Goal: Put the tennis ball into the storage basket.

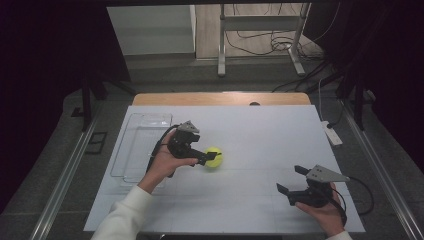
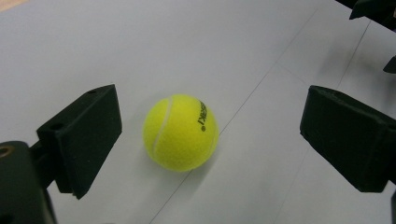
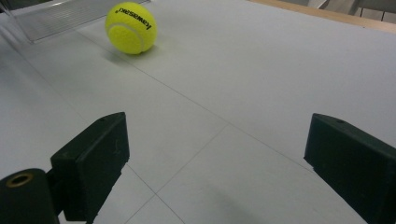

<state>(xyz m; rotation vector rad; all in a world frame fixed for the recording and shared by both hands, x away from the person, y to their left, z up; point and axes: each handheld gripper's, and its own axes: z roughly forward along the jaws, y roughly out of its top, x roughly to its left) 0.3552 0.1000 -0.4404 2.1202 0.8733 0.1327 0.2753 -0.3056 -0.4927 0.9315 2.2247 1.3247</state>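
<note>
A yellow tennis ball [image 1: 214, 157] rests on the white table top [image 1: 260, 135], left of centre. My left gripper [image 1: 204, 156] comes at it from the left, held in a hand with a white sleeve. In the left gripper view the ball [image 2: 180, 132] lies between the wide-apart jaws of that gripper [image 2: 210, 103], with a gap on each side and no pad touching it. My right gripper [image 1: 291, 179] stands open near the front right of the table with nothing between its jaws. From the right gripper [image 3: 219, 123] the ball [image 3: 130, 28] shows far off at the upper left.
A clear plastic tray [image 1: 145, 135] lies on the table just left of the left hand; its edge [image 3: 60, 14] is behind the ball in the right gripper view. A bare wooden strip [image 1: 220, 98] runs along the table's far edge. Metal stand legs and cables are on the floor beyond.
</note>
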